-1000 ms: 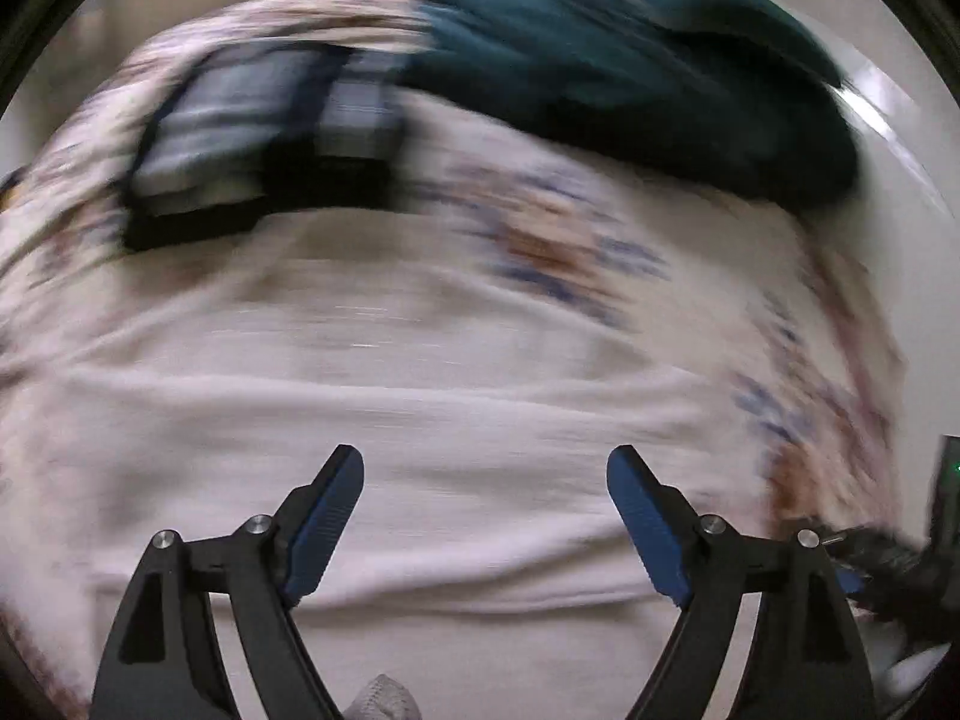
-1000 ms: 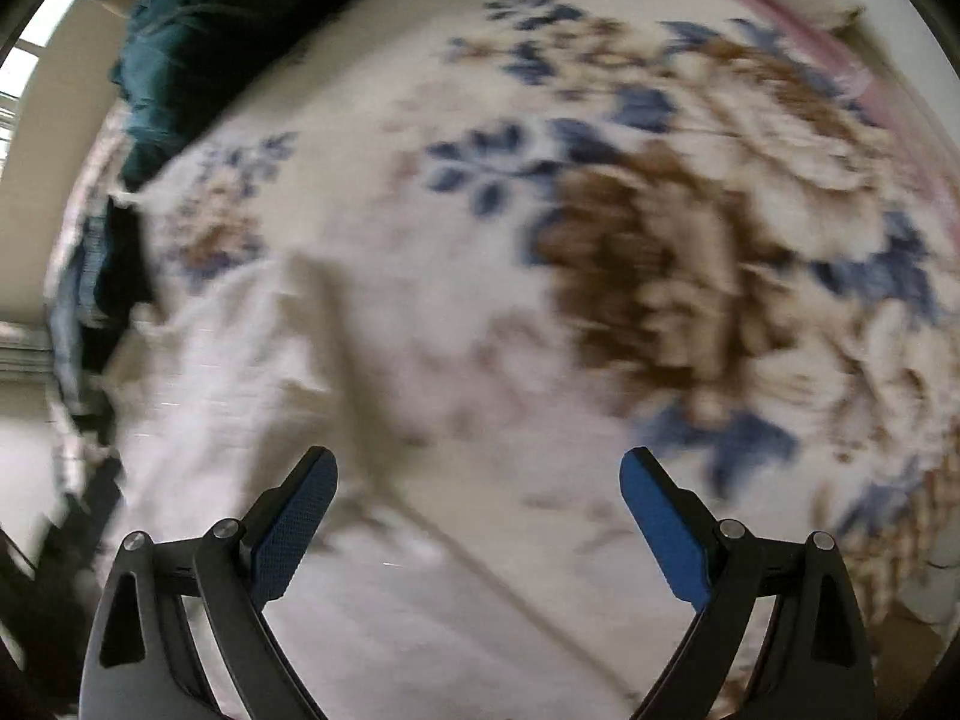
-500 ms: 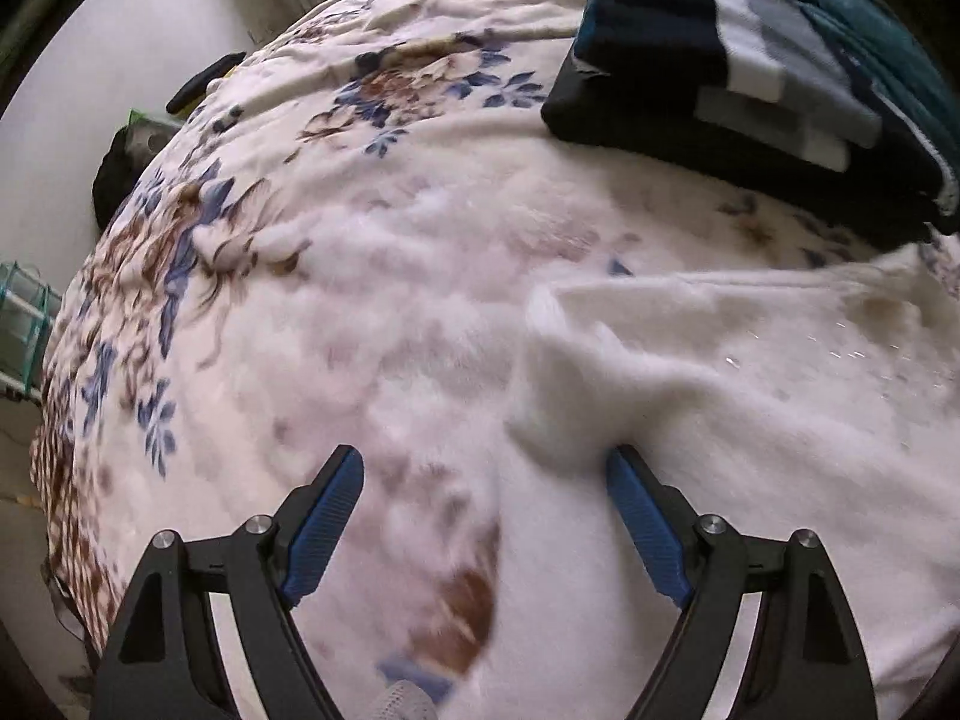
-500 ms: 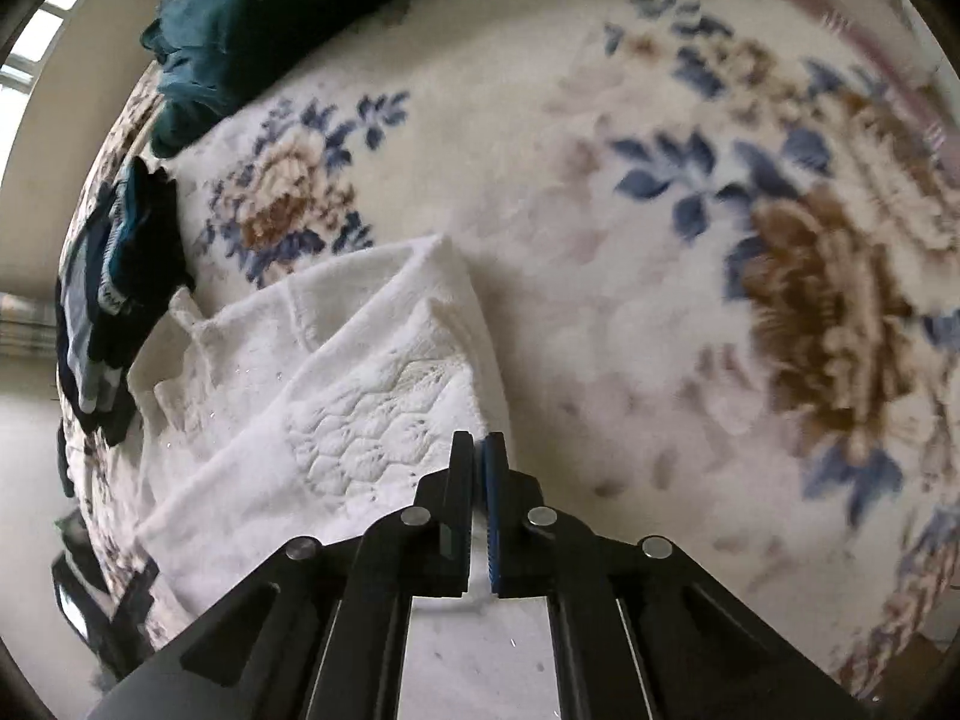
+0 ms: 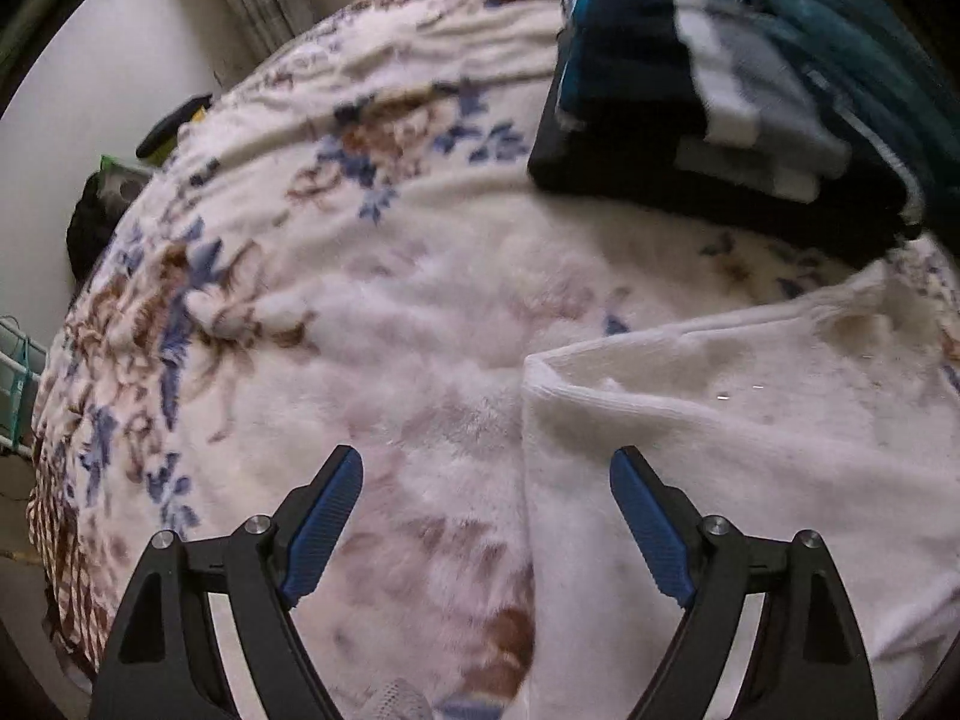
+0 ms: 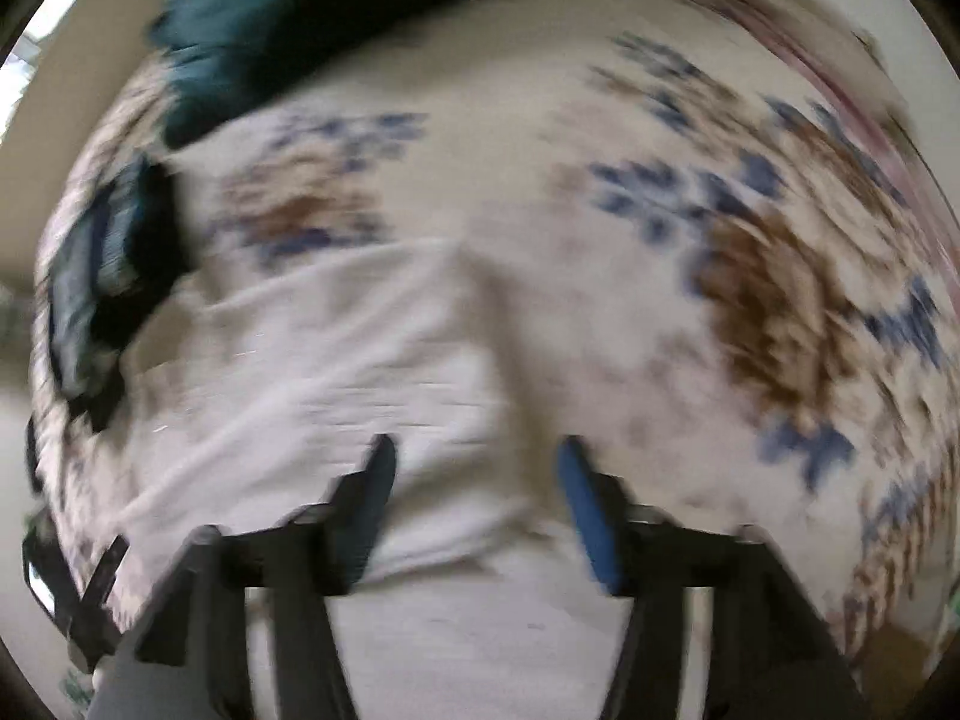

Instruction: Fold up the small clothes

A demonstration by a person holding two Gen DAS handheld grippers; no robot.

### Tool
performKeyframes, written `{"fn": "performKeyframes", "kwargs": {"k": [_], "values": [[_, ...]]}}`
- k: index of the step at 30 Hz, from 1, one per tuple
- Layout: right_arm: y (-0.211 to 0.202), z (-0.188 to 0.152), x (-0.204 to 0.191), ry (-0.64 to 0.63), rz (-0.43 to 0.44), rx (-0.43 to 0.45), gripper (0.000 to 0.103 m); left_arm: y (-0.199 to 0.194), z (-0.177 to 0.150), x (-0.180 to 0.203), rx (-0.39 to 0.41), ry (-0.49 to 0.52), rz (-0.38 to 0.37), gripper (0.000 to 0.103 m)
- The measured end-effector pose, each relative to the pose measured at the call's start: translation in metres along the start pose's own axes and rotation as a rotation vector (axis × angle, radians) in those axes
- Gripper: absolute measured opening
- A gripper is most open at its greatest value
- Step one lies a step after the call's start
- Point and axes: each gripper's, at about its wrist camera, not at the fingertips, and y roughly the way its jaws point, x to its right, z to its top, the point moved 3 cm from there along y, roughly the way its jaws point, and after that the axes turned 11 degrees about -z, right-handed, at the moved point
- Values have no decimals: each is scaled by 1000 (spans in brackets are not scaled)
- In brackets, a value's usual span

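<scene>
Here, in the left wrist view, the left tool is seen held low over a bed covered by a cream fleece blanket printed with blue and brown flowers, its two blue-padded fingers spread wide with nothing between them. The left finger is set over bare blanket, while the right one is set over the near left edge of a white fluffy folded garment, which is laid flat on the blanket and reaches to the right border of the view. A folded corner of that garment is raised just ahead of the gap between the fingers. Farther back and to the right, a folded pile of dark navy clothes with grey and white stripes is stacked on the blanket, and a dark teal fuzzy cloth is heaped just beside it at the far right.

In the right wrist view, which is heavily blurred, the right tool is seen with its fingers parted, though less widely, and nothing is clamped in them. It is held low over the right edge of the white garment, which is spread to the left of and beneath the tool. The floral blanket fills the right side, and the teal cloth lies at the upper left.
</scene>
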Motion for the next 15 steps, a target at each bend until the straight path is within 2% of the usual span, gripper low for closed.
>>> {"fn": "performKeyframes", "kwargs": {"k": [2, 3, 5, 7, 10, 12, 15], "values": [[21, -2, -27, -97, -76, -15, 61, -12, -7, 8, 18, 23, -8, 85], [39, -7, -34, -157, -152, -45, 61, -14, -9, 11, 25, 36, 1, 85], [67, -17, -35, -207, -198, -139, 61, -20, -23, 23, 33, 64, 29, 85], [70, -23, -25, -195, -135, -186, 61, -24, -32, 30, 24, 62, 35, 86], [44, -20, 1, -175, -4, -193, 61, -46, -57, 55, 32, 32, -2, 95], [26, -14, 22, -177, 83, -208, 77, -68, -77, 84, 47, 36, 15, 96], [7, -1, 54, -259, 139, -226, 81, -97, -114, 131, 29, 15, 25, 97]]}}
